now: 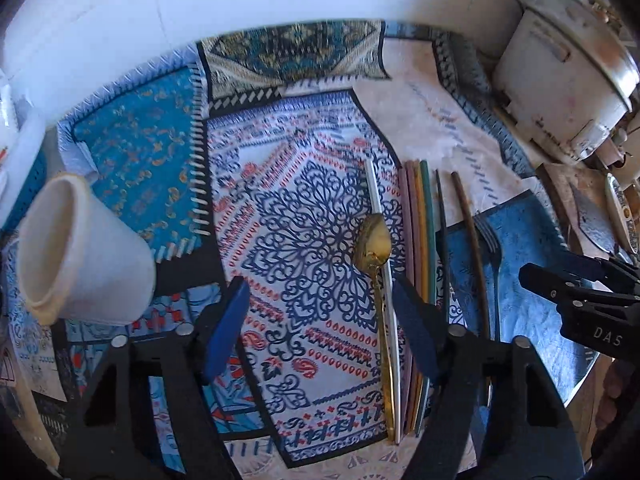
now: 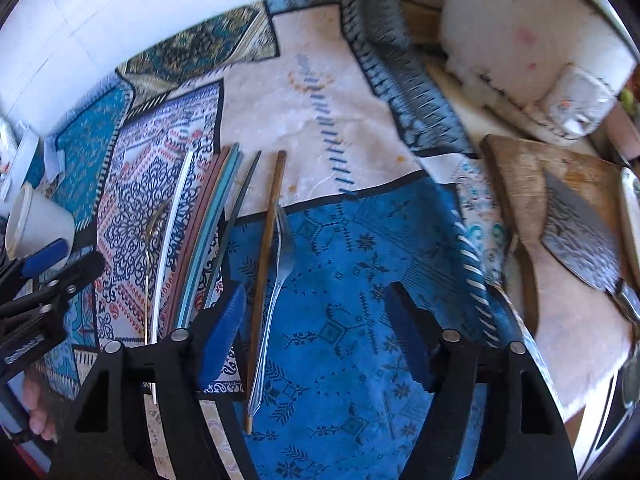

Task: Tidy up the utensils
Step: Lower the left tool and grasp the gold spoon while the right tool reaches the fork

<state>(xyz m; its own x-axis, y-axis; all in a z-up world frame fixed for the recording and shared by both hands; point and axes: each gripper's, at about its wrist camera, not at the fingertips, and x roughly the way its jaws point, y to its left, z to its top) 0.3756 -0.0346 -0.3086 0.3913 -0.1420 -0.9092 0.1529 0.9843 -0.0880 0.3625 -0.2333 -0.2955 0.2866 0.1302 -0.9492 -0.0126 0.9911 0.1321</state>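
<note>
The left gripper [image 1: 320, 320] stands open, its black arms tipped with ribbed blue pads [image 1: 226, 328], nothing between them but the patterned cloth [image 1: 304, 216] over the counter. Just beside its right pad lies a gold spoon [image 1: 374, 244], bowl glossy and oval, thin handle running along a flat white stick [image 1: 380, 216]. Next come pastel sticks [image 1: 420, 208] packed edge to edge, then a dark slim stick [image 1: 442, 216] and a brown wooden one [image 1: 470, 232].

The right gripper [image 2: 316, 320] is likewise open over a blue woven patch [image 2: 360, 280]; between its pads, nearer the left one, lie a steel fork [image 2: 280, 256] and the wooden stick [image 2: 268, 264], untouched.

At the far left a white paper cup [image 1: 80, 252] is tilted; its contents cannot be made out. To the right, a worn wooden board [image 2: 520, 184] carries a broad mottled blade [image 2: 580, 236].
</note>
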